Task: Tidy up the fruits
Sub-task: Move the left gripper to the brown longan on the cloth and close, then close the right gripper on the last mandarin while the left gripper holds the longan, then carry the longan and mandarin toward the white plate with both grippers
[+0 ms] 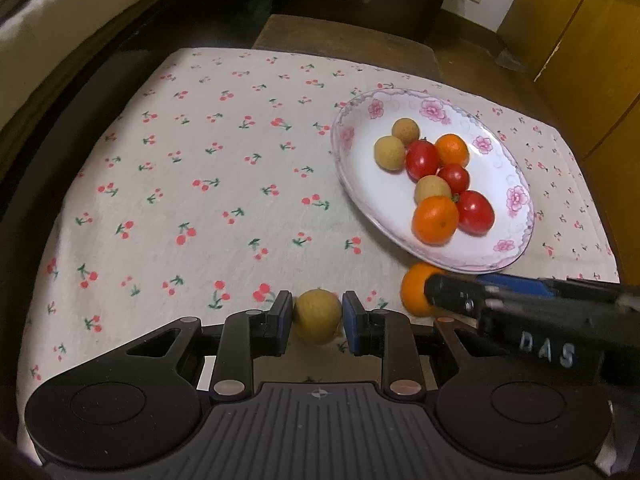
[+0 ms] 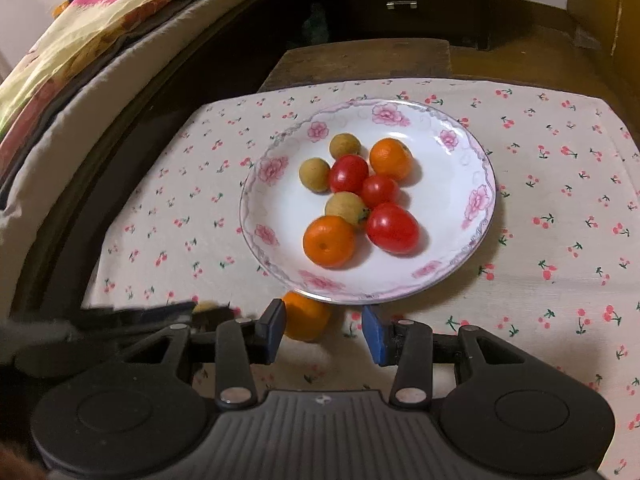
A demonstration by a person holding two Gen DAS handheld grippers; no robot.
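A white flowered plate (image 1: 516,236) (image 2: 472,160) holds several fruits: oranges, red tomatoes and tan longans. My left gripper (image 1: 317,317) has its blue pads against both sides of a tan longan (image 1: 318,318) on the cherry-print cloth. My right gripper (image 2: 324,330) is open around a loose orange (image 2: 306,318), which lies on the cloth just in front of the plate and touches the left pad, with a gap to the right pad. The same orange (image 1: 414,290) shows in the left wrist view, partly hidden by the right gripper's finger.
The cherry-print cloth (image 1: 200,184) covers a small table. A bed with a mattress and patterned quilt (image 2: 80,32) runs along the left. A dark drawer cabinet (image 2: 400,4) stands behind the table and wooden cupboards (image 1: 580,40) at the right.
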